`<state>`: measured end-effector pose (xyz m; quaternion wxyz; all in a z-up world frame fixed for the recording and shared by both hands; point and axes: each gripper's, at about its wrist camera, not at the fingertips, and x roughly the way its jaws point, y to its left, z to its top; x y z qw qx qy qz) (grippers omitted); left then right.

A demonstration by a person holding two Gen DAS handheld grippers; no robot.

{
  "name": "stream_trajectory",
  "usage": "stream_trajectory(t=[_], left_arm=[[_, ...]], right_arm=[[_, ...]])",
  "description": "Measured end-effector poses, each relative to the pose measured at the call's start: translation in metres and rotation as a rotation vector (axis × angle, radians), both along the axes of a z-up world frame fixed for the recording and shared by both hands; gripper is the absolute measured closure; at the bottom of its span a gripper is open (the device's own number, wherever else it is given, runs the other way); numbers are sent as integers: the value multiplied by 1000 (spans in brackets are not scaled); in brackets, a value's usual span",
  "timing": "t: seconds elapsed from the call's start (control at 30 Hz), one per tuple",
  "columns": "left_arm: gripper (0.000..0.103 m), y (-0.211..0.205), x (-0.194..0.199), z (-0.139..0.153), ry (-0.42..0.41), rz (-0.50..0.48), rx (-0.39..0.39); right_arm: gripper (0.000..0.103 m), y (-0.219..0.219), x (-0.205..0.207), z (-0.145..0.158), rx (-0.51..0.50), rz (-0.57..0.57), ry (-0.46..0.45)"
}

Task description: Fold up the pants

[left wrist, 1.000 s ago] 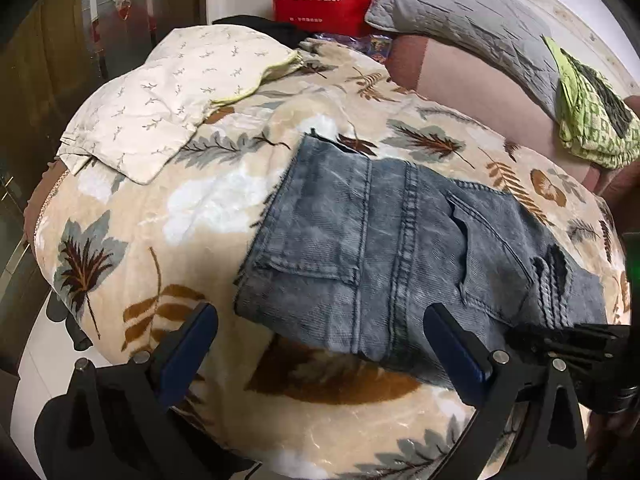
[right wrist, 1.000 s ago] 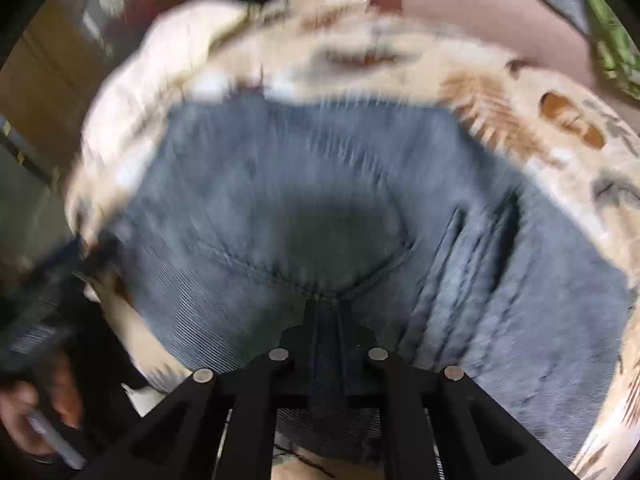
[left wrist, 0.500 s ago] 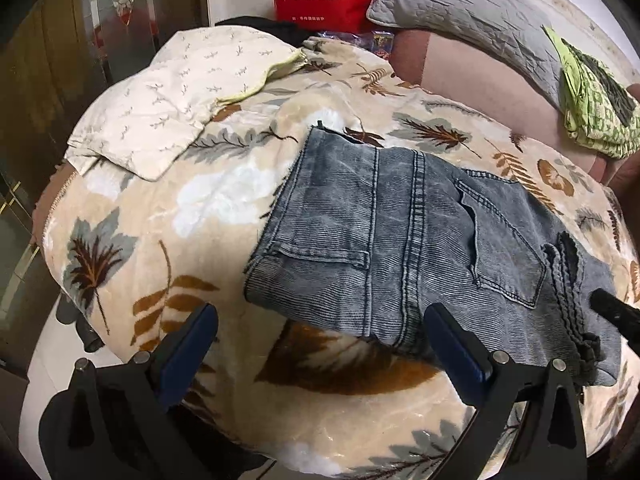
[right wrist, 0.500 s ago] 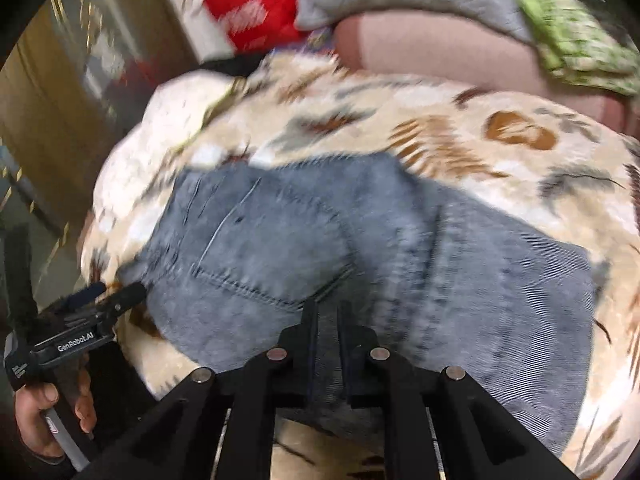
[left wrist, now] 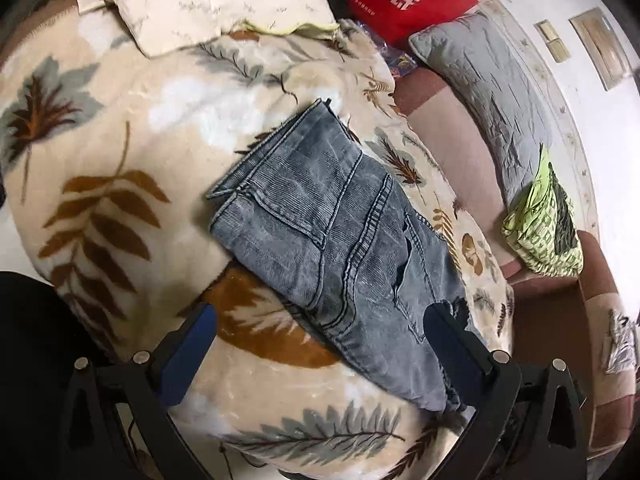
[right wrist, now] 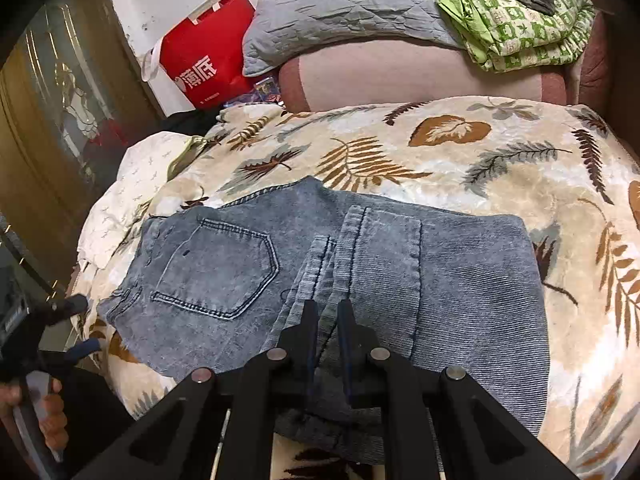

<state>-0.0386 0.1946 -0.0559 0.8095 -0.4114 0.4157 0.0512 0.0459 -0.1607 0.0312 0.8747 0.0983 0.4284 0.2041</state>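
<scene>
The jeans lie folded into a compact bundle on the leaf-print blanket over the bed. The right gripper has its jaws pinching a folded denim edge at the near side; the left gripper hovers with jaws spread wide, holding nothing. If the pinched edge is pulled further, the stacked layers could slide apart, since the plush blanket is soft and uneven. A cream pillow lies just beyond the jeans; a red bag, grey cushion and green cloth sit well clear.
</scene>
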Motion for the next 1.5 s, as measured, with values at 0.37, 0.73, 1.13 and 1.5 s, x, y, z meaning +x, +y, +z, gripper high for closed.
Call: stream_trajectory(t=[0.37, 0.73, 1.13, 1.5], left_arm=[[1, 15, 40, -26, 56, 68, -118], [84, 2, 57, -4, 49, 32, 77], [88, -165, 89, 128, -293, -336, 513], [82, -359, 94, 35, -108, -869, 571]], right_arm=[[91, 0, 0, 3, 20, 5, -3], [90, -17, 19, -33, 67, -50, 204], [89, -58, 29, -75, 435, -87, 402], [89, -188, 3, -65, 592, -464, 305]])
